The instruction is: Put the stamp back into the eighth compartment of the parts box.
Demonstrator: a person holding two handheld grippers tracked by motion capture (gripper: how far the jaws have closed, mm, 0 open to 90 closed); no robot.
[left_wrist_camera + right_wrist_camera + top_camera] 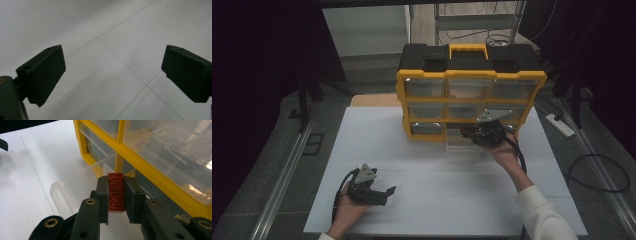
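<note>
White table [422, 200] near left carries the idle left tool [113, 75], jaws wide, while farther right the right tool [116, 195] clamps a small red stamp [116, 192], seemingly light, rigid, best held by its flat sides, above the open clear drawer [75, 186].

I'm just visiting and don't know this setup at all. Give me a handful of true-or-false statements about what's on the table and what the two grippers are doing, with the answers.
1. The right gripper is clamped on a red stamp. True.
2. The left gripper holds a red stamp too. False: its jaws stand wide apart over the bare white table.
3. One clear drawer is pulled out of the yellow organizer. True.
4. The organizer lies flat on its back. False: it stands upright, handle on top.
5. The stamp is held above the open drawer. True.
</note>
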